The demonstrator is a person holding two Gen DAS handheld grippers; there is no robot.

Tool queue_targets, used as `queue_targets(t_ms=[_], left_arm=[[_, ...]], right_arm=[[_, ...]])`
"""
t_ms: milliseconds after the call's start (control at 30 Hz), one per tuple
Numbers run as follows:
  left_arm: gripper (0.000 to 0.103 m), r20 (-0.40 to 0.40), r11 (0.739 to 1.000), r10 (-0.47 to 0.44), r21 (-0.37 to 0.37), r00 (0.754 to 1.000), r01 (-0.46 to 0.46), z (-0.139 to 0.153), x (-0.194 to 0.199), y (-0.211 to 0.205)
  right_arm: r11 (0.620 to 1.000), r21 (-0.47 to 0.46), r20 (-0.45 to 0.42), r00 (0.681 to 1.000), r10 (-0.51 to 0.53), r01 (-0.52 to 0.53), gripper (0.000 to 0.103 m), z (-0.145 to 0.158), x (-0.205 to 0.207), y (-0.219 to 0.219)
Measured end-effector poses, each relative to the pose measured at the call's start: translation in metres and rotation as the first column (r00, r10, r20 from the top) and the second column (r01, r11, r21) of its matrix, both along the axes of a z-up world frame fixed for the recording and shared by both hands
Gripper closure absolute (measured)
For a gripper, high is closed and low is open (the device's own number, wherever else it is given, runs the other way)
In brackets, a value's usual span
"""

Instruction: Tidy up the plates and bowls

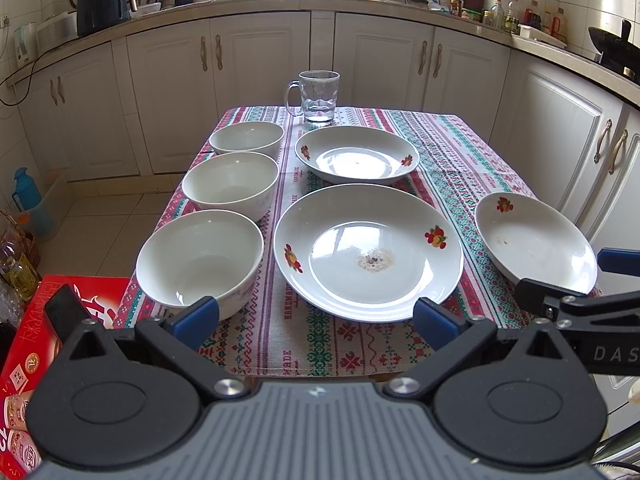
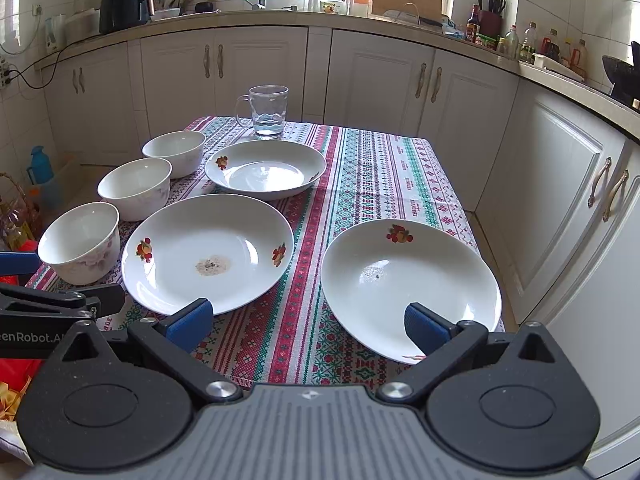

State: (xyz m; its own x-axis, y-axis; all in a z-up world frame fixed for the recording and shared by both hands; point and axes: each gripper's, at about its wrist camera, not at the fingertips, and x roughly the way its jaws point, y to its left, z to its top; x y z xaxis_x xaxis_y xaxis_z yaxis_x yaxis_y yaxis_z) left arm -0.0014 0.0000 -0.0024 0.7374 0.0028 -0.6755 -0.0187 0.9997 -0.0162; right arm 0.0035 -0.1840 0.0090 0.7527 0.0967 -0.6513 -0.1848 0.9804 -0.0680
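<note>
Nothing is stacked yet, so you have the whole job ahead of you. Three bowls stand in a column along the left side of the tablecloth [image 1: 460, 152]: the near bowl [image 1: 200, 260], the middle bowl [image 1: 231, 184] and the far bowl [image 1: 247, 139], each apart from the next or barely touching. Three plates lie singly: the big plate [image 1: 368, 252] near the centre with a smear of residue, the far plate [image 1: 357, 155] behind it, and the right plate [image 2: 410, 286] near the right edge. A glass mug [image 1: 318, 96] sits at the far end.

Your left gripper [image 1: 316, 316] hovers at the near edge, jaws wide apart and holding nothing. Your right gripper [image 2: 308, 320] is likewise spread and empty, its right finger over the right plate's near rim. Judging from this, that plate looks the likely first pick, then the bowls need nesting.
</note>
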Motion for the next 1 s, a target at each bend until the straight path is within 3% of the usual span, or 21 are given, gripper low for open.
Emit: queue_targets(t_ms=[1000], left_arm=[[0.001,0.002,1.000,0.002,0.001,1.000,-0.002,-0.0005,0.0006,0.0006]], right_arm=[[1.000,-0.007,0.012,1.000,0.008,-0.008,0.000,0.0015,-0.0019,0.0010]])
